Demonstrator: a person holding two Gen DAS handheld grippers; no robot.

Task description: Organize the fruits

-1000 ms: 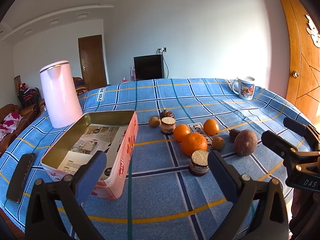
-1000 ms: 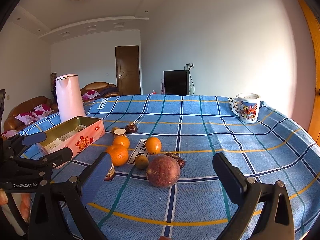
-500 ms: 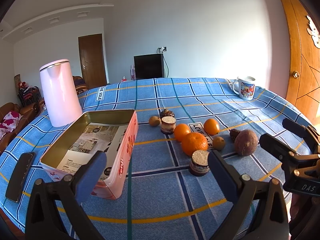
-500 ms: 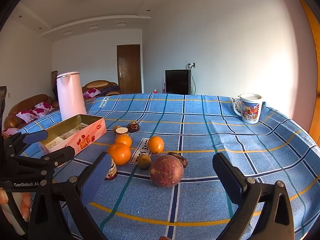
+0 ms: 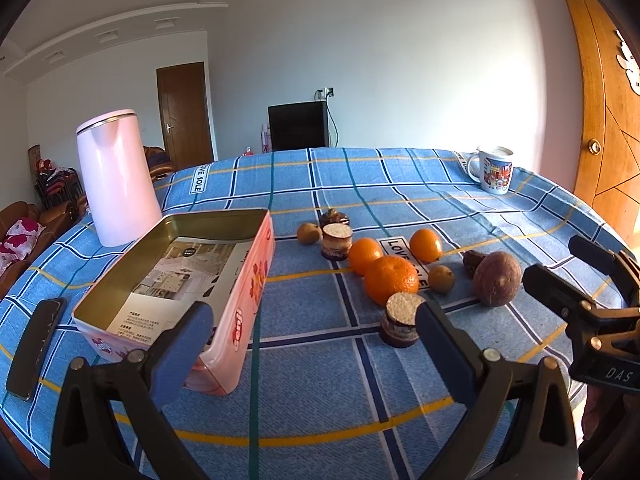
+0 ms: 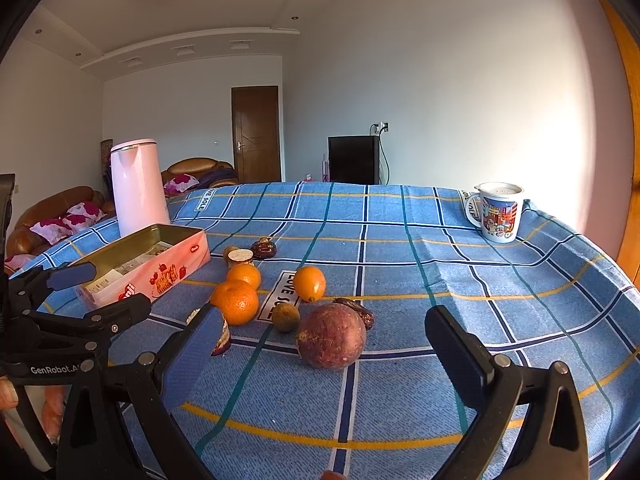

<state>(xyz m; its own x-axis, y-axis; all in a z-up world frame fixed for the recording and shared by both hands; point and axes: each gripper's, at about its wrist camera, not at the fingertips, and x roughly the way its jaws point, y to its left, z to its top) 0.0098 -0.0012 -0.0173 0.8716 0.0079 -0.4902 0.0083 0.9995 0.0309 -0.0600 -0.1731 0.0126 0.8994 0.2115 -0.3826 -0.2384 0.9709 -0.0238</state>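
Though spread wide and empty, left claw [image 5: 310, 326] faces the gap between tin [image 5: 176, 276] and fruit on the desk [image 5: 320, 360] — nearest orange [image 5: 391, 279] ahead-right. Right claw [image 6: 320, 350], likewise released, squarely frames the purple fruit [image 6: 331, 335] — nearer, dead ahead.

Black plastic left gripper [image 5: 312, 344] & right gripper [image 6: 320, 352], blue-padded jaws, silver screws, white "GenRobot.AI"/"DAS" lettering.

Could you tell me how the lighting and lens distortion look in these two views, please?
Left wrist view: strong fisheye bends the wooden door and ceiling lines; warm sunlight from the right casts shadows leftward from the oranges. Right wrist view: the wall beside the mug is washed out by glare, black vignetting fills the corners, and the fruit stays sharp.
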